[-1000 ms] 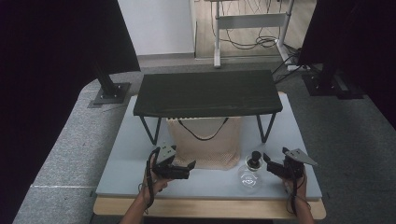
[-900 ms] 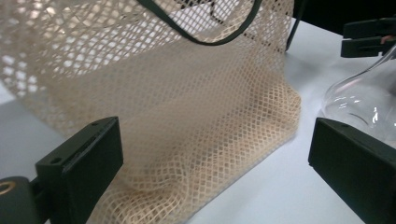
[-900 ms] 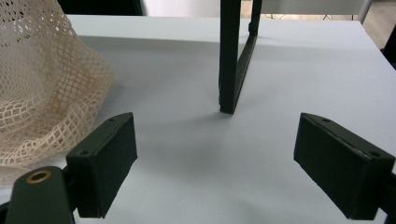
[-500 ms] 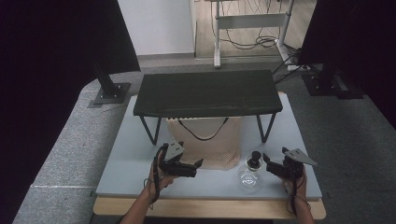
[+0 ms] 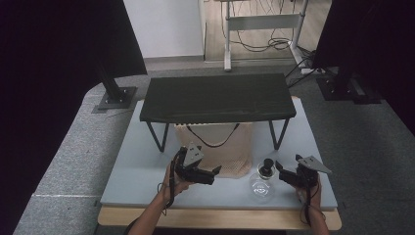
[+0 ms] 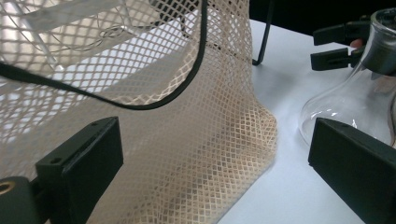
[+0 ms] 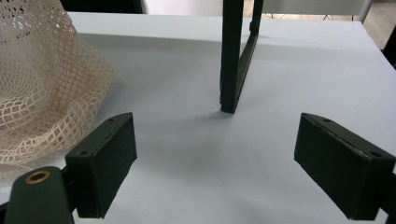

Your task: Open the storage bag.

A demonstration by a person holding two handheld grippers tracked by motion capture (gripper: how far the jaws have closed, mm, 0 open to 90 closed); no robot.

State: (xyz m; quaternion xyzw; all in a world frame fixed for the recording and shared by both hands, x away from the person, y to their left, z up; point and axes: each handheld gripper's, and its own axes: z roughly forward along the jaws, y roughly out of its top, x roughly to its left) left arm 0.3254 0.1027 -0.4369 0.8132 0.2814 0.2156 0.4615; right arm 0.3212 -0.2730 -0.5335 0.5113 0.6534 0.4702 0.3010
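Because the mesh bag [image 5: 215,149] hangs by its dark handle from the black rack [image 5: 218,98], its mouth is kept up and open while its lower part rests on the pale surface [image 5: 137,166]. I judge that this is so that something can be put inside without a hand holding the bag. The left claw [image 5: 211,172] is turned toward the bag's lower right corner. In the left gripper view its jaws stand wide apart, with the bulging mesh [image 6: 196,140] between them, and they have hold of nothing. To my eye, it is ready to take the fabric or to steady it.

Just beside the bag, on its right side, stands a clear glass flask [image 5: 262,182] with a dark stopper [image 5: 266,166]. It is upright on the surface and free of both claws. The right claw [image 5: 280,169] waits near the flask's neck, and its jaws are also fully open and empty. In the right gripper view, bare surface and one leg of the rack [image 7: 232,56] lie between them, with the mesh at the left edge. In the left gripper view the flask [image 6: 350,107] is close to the right jaw, and the tips of the other claw are visible behind it. Probably the flask must go into the bag, so the right claw must first close around the neck.
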